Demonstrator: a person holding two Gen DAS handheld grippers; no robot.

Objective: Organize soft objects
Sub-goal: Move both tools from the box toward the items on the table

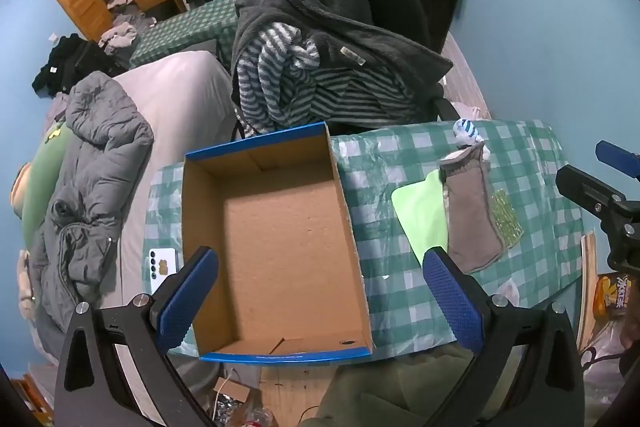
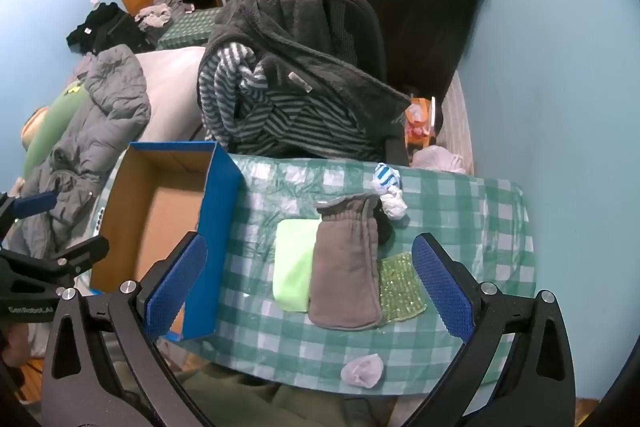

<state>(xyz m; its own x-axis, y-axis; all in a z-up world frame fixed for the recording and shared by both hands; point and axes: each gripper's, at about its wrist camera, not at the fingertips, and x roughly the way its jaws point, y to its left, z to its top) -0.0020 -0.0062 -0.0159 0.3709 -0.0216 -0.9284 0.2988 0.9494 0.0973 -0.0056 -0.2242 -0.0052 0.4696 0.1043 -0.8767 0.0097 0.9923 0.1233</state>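
Both grippers are spread wide and hold nothing: the left gripper (image 1: 320, 299) hangs over the empty cardboard box (image 1: 280, 227), the right gripper (image 2: 310, 285) above the grey fleece pouch (image 2: 346, 267). That pouch overlaps a lime cloth (image 2: 294, 263) and a green beaded pad (image 2: 400, 285), so a pinch may snag those too. "GenRobot.AI" reads on the left gripper's body; the pouch shows no legible label.

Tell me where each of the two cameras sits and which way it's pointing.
Left wrist: on the left claw, looking down into the empty cardboard box; its blue fingers frame the view, and the right claw shows at the right edge.
Right wrist: on the right claw, aimed at the gray mitten on the checkered tablecloth; the left claw shows at the left edge.
Shared: box, mitten, green cloth, tablecloth.
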